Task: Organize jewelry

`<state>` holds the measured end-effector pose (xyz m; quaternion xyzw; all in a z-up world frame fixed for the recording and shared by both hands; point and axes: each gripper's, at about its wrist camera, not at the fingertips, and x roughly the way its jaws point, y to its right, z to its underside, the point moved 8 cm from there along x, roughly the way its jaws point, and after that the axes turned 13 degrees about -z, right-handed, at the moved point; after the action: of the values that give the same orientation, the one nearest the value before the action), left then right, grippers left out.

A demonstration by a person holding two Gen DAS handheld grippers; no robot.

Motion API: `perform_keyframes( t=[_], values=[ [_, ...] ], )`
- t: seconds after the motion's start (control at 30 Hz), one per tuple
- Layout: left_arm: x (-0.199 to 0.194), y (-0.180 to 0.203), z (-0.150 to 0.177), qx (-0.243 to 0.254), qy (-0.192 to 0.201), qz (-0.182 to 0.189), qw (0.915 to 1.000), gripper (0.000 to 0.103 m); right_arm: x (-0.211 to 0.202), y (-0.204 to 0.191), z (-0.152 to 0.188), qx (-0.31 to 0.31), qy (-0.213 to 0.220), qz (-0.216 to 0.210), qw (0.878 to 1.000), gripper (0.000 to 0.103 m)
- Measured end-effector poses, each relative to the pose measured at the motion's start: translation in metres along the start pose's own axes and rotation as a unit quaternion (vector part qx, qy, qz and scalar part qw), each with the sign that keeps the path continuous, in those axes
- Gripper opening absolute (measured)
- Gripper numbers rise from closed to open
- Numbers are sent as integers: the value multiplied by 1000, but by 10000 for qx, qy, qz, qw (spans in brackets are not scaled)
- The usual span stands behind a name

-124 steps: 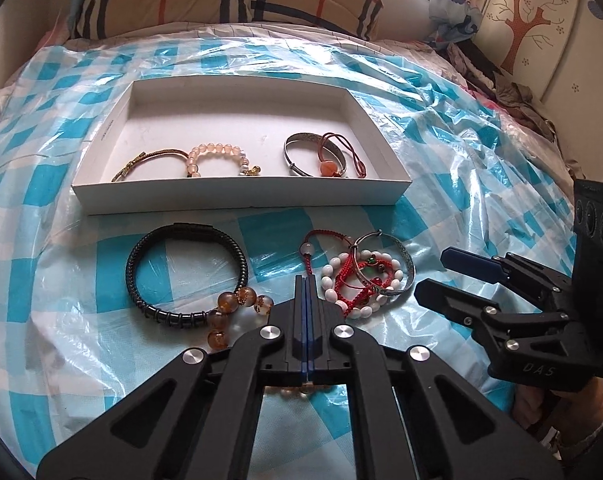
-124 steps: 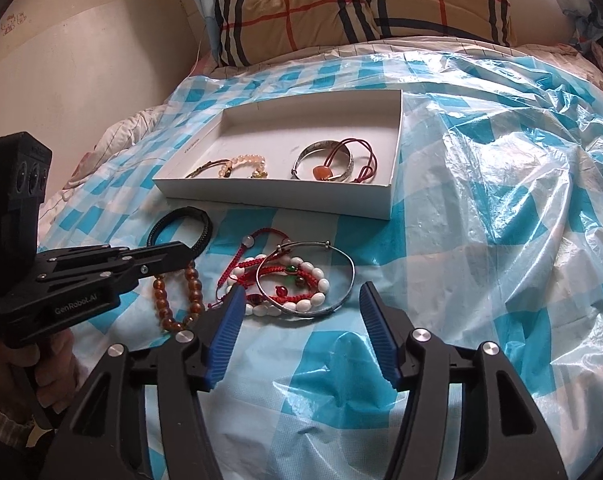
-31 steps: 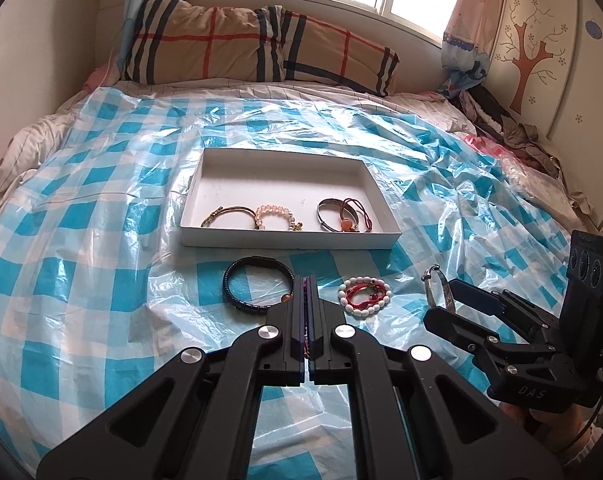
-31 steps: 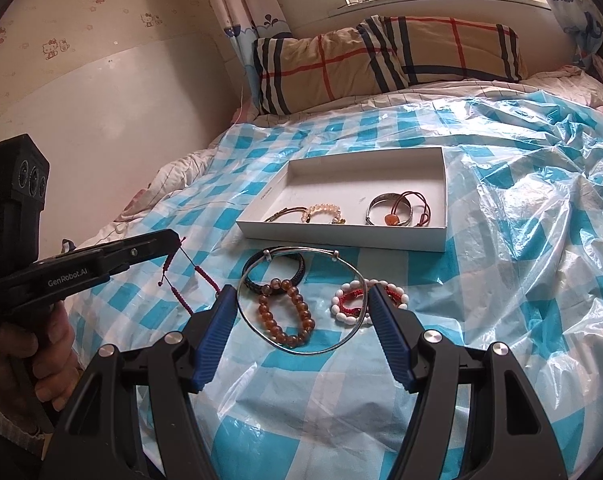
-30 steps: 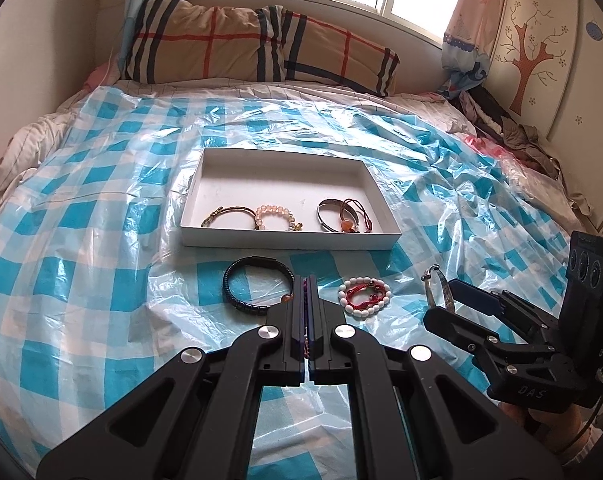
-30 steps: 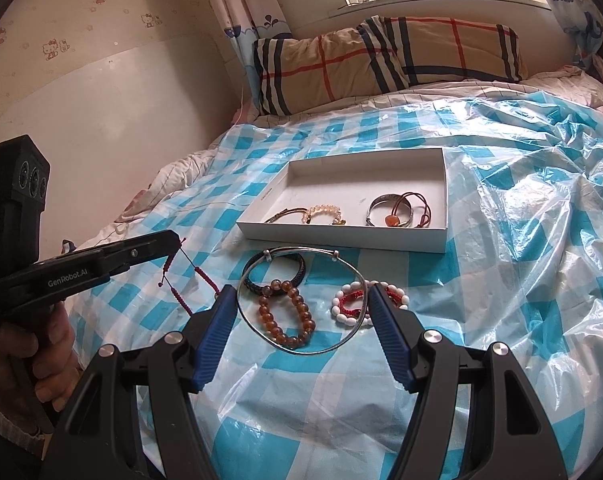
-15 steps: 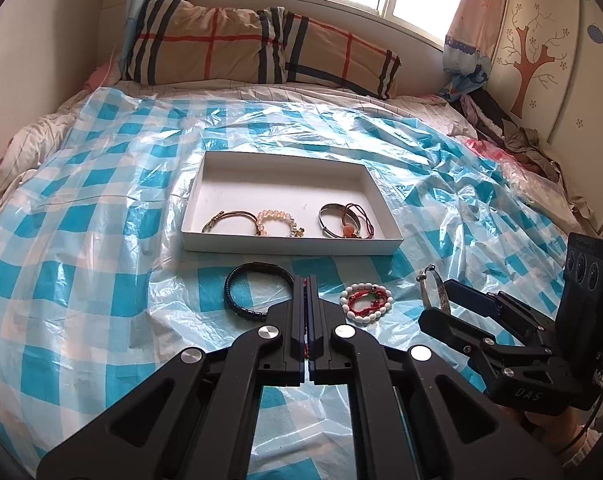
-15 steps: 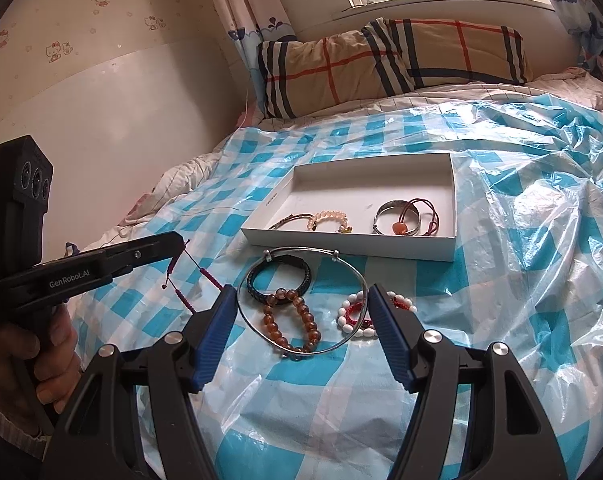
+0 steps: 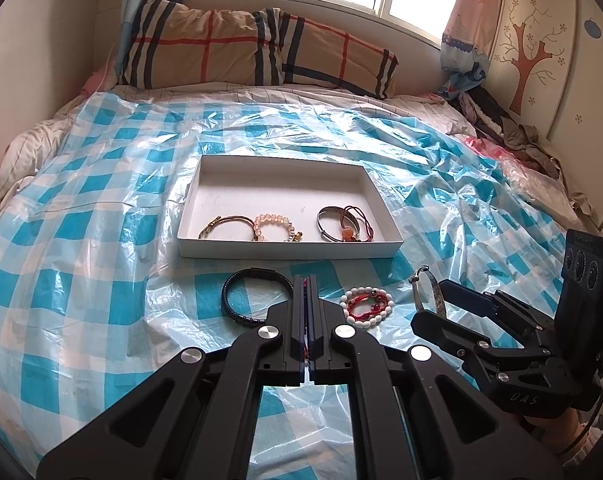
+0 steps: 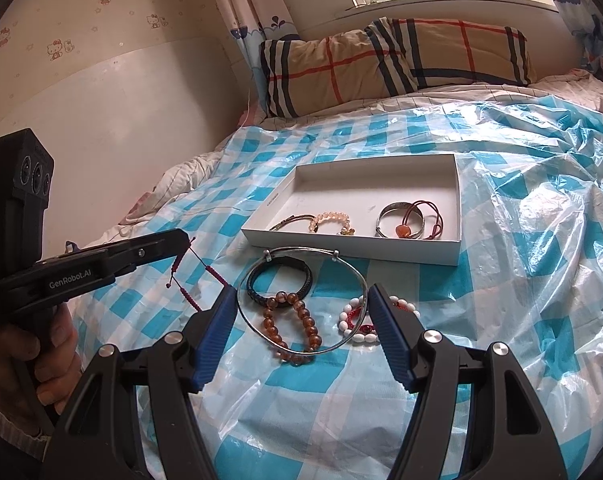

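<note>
A white box (image 9: 289, 251) (image 10: 353, 247) on the bed holds several bracelets. My left gripper (image 9: 306, 280) (image 10: 183, 238) is shut on a red cord bracelet (image 10: 193, 276) that hangs below it, above the sheet. My right gripper (image 10: 303, 304) (image 9: 437, 300) is shut on a thin silver bangle (image 10: 301, 256) (image 9: 427, 292), held across its blue pads above the sheet. On the sheet in front of the box lie a black braided bracelet (image 9: 253, 296) (image 10: 281, 282), an amber bead bracelet (image 10: 291, 326) and a white-and-red bead bracelet (image 9: 365, 306) (image 10: 355, 322).
A blue-checked plastic sheet (image 9: 101, 240) covers the bed. Striped pillows (image 9: 253, 52) lie at the headboard under the window. A wall runs on the left (image 10: 101, 120) and clothes are heaped at the right edge (image 9: 513, 136).
Both grippers rose and pulled back from the pile, the left with the red cord bracelet, the right with the silver bangle. In the last second both moved slightly toward the box.
</note>
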<state>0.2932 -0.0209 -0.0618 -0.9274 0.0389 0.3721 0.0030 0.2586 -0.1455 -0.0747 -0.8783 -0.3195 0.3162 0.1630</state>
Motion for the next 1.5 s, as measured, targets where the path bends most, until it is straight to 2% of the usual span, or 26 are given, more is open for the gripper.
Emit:
perform_keyframes(
  t=[0.6, 0.93, 1.5],
  values=[
    [8, 2, -20, 47, 135, 32, 9999, 1, 8, 7, -20, -176, 116, 15, 9998, 65],
    [17, 7, -45, 55, 271, 153, 9995, 1, 23, 16, -32, -304, 130, 71, 9994, 65],
    [56, 22, -100, -52, 533, 392, 9978, 1, 64, 55, -69, -564, 260, 392, 9973, 66]
  ],
)
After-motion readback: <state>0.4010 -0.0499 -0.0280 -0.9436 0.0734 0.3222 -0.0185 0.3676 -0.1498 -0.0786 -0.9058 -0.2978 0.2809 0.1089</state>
